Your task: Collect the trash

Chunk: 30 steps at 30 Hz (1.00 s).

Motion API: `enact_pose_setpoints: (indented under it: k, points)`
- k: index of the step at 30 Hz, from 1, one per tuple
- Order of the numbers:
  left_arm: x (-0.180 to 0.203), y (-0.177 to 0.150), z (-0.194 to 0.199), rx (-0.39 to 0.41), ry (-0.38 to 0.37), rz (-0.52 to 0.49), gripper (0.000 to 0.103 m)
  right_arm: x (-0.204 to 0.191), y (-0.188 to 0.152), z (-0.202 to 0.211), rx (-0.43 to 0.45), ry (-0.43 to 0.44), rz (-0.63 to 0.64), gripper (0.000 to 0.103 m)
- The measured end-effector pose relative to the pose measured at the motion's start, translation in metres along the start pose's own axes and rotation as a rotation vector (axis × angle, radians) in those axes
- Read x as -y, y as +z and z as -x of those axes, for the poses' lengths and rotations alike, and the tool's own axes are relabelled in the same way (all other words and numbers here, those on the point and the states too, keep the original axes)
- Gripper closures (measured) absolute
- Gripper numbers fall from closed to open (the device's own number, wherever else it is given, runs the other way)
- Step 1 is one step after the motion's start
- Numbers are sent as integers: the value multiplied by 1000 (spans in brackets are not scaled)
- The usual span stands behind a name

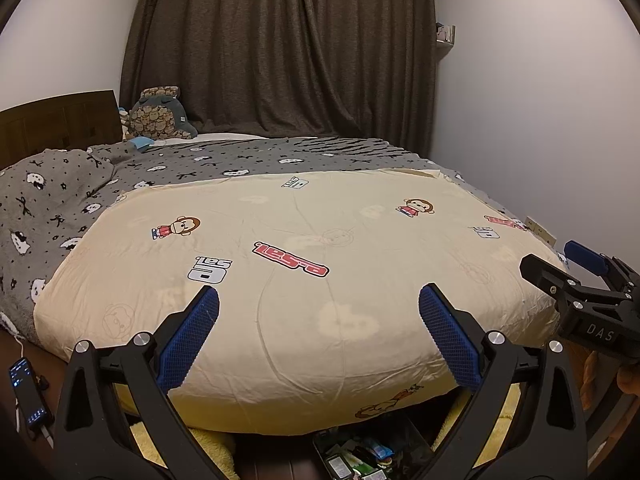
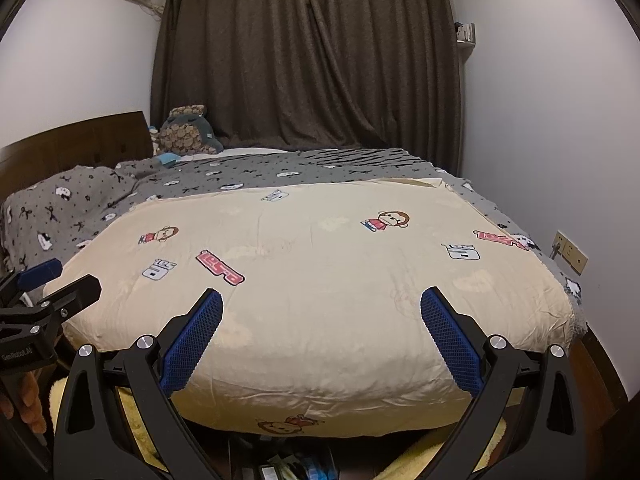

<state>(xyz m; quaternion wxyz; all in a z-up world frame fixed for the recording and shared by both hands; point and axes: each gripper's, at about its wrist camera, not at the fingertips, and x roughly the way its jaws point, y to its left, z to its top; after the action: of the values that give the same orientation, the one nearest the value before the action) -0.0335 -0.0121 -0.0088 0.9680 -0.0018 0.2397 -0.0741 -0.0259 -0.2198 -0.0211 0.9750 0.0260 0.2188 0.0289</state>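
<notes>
My left gripper (image 1: pixel 319 294) is open and empty, held above the near end of a bed with a cream cartoon-print quilt (image 1: pixel 312 264). My right gripper (image 2: pixel 321 296) is open and empty too, beside it over the same quilt (image 2: pixel 320 264). The right gripper also shows at the right edge of the left wrist view (image 1: pixel 560 264), and the left one at the left edge of the right wrist view (image 2: pixel 60 276). A dark bin with wrappers and packets (image 1: pixel 360 456) sits on the floor below the bed's foot, and also shows in the right wrist view (image 2: pixel 288 464). No loose trash shows on the bed.
A grey patterned blanket (image 1: pixel 80 192) covers the far and left part of the bed. Plush toys (image 1: pixel 160 114) lean by the wooden headboard (image 1: pixel 60 120). Dark curtains (image 1: pixel 280 48) hang behind. A phone on a cable (image 1: pixel 28 396) lies at the left. A wall socket (image 2: pixel 570 256) is at the right.
</notes>
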Motion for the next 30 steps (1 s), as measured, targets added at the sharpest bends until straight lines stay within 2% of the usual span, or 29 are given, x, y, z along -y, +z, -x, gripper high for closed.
enact_pose_setpoints:
  k: [30]
  points:
    - [-3, 1, 2, 10, 6, 7, 8, -1, 1, 1, 5, -4, -8, 4]
